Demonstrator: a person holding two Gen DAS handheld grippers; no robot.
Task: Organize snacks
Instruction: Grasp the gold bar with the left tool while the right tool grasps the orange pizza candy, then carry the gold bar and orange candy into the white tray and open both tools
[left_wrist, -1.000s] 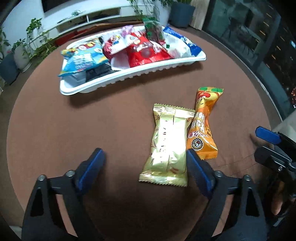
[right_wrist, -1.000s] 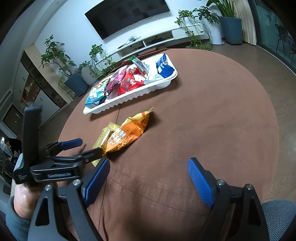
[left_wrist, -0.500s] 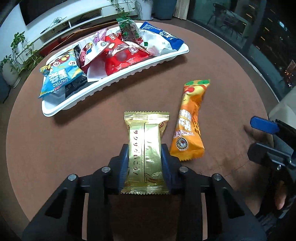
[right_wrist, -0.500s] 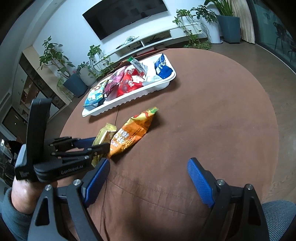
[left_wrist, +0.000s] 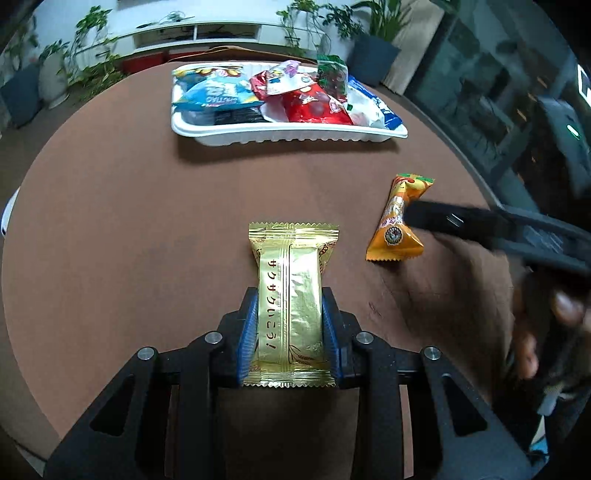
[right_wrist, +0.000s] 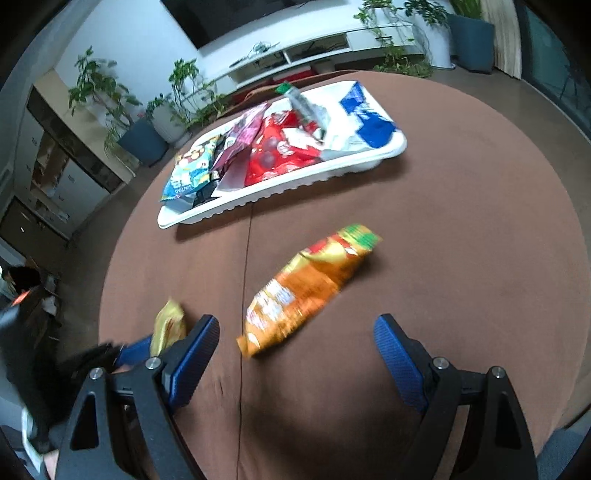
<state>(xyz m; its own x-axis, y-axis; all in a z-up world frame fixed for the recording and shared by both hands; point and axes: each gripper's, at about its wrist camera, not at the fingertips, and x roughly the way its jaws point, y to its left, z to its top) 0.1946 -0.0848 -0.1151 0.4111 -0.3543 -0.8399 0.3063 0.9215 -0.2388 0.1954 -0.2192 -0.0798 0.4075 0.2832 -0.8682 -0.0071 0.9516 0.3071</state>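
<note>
We see two loose packets on the brown table (left_wrist: 110, 221). Our left gripper (left_wrist: 290, 332) pinches the gold packet (left_wrist: 291, 295). Our right gripper (right_wrist: 295, 354) stands spread just near the orange packet (right_wrist: 306, 288). One white tray (left_wrist: 288, 134) at the far side holds several snacks.

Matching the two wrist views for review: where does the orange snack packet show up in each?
Left wrist: orange snack packet right of centre, partly behind the right gripper's blurred finger.
Right wrist: orange snack packet centre, ahead of the open right gripper.
Shared landmark: white tray.
</note>
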